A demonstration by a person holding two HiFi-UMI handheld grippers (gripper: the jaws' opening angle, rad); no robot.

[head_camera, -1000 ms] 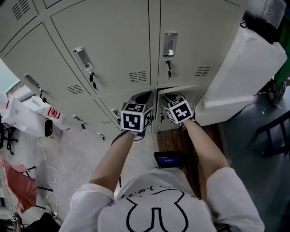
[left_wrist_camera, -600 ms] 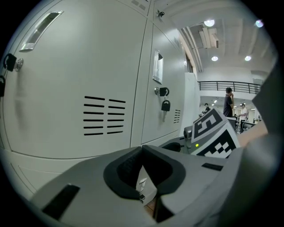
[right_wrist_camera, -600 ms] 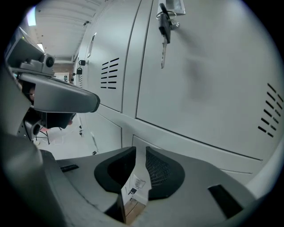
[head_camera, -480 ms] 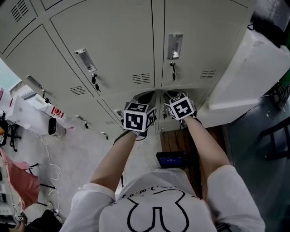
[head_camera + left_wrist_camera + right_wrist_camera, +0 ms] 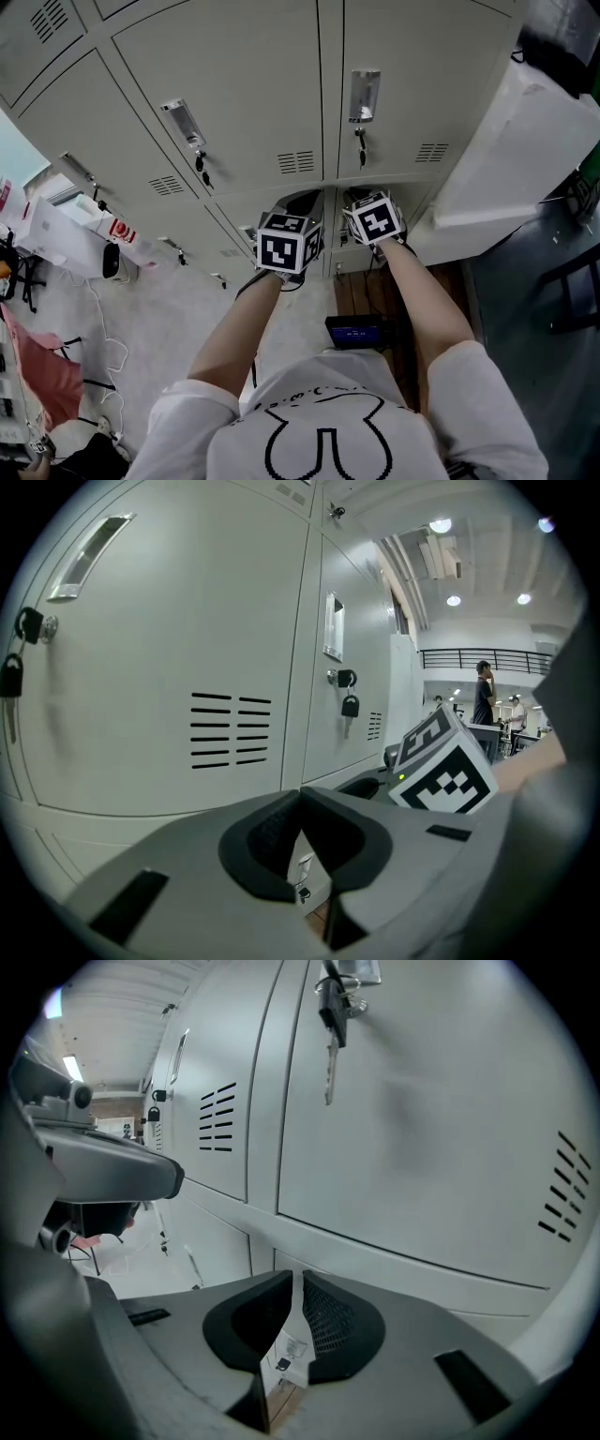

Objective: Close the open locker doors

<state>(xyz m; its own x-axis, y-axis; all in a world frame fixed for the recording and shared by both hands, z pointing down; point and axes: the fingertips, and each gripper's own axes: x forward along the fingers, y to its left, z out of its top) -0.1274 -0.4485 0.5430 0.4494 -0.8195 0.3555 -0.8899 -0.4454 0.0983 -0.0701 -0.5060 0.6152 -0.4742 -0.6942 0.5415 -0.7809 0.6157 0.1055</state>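
The left claw is clenched, its tips meeting with nothing gripped. Below and beyond those tips, the pale edge of a lower door shows through the hollow between the pads. The right claw, just to the left claw's right, has just been closing and now leaves only a thin slit. A door edge bearing a sticker shows through that slit beyond the pads, and I cannot tell whether the pads touch it. Both claws point slightly down at the lower lockers, close in front of them. Above the right claw a key hangs from the lock of a shut upper door. Ahead of and above the left claw another key hangs to the right of some vents.
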